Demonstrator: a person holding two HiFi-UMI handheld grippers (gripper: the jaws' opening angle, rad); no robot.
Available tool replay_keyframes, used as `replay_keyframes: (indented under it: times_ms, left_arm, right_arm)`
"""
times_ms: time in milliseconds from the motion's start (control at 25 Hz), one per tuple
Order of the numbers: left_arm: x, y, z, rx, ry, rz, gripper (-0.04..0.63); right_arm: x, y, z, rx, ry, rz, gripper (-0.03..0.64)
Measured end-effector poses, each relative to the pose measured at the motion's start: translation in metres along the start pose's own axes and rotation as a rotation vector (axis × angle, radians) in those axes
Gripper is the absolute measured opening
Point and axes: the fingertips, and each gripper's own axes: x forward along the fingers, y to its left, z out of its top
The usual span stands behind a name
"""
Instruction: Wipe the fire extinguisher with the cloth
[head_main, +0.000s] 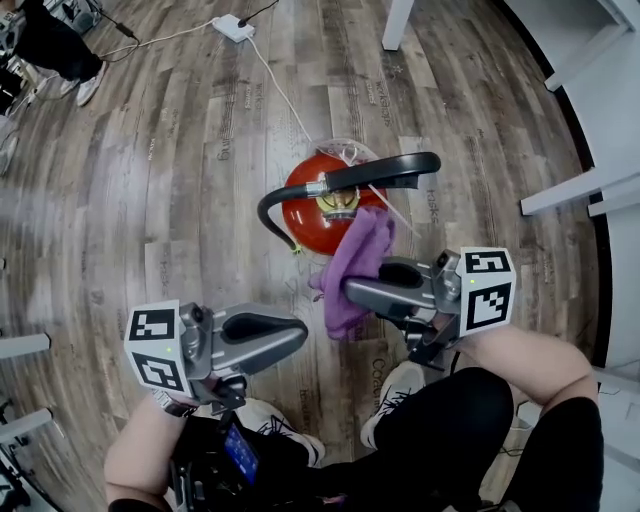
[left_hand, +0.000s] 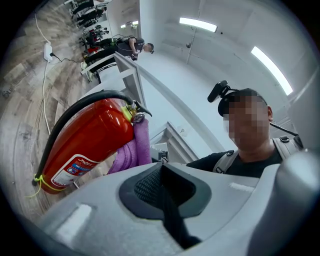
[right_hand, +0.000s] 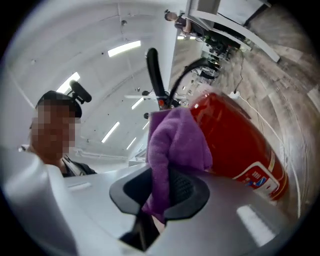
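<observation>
Extinguisher (head_main: 312, 215) stands upright on the wood-plank floor (head_main: 170, 170), mid-scene, just beyond both grippers. It's a glossy red cylinder with a curved black hose (head_main: 272, 205) and a black lever (head_main: 385, 172) on top. The fuzzy purple cloth (head_main: 355, 262) hangs bunched against its near right shoulder, pinched in the right gripper (head_main: 352, 288). The left gripper (head_main: 300, 335) sits near-left, jaws pressed together on nothing. I'd flatten the cloth onto the curve and follow it round, because a loose wad probably just skates over slick paint. Also watch for snagging on the valve.
</observation>
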Motion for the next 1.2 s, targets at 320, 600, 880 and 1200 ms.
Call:
replay_keyframes:
  times_ms: [320, 600, 880, 1200]
  left_arm:
    - [-0.008, 0.001, -0.003, -0.005, 0.000, 0.011, -0.003]
    - [-0.018, 0.004, -0.006, -0.014, 0.011, 0.017, -0.003]
    - [-0.022, 0.005, -0.010, -0.022, 0.017, 0.004, -0.003]
    - [-0.025, 0.009, -0.008, -0.033, 0.007, 0.010, -0.003]
  right_arm:
    - [0.039, -0.103, -0.081, 0.268, 0.104, -0.235, 0.058]
    - [0.040, -0.231, -0.169, 0.197, 0.275, -0.595, 0.057]
    - [0.027, -0.284, -0.207, 0.143, 0.361, -0.769, 0.057]
    - [0.041, -0.252, -0.191, 0.182, 0.343, -0.637, 0.057]
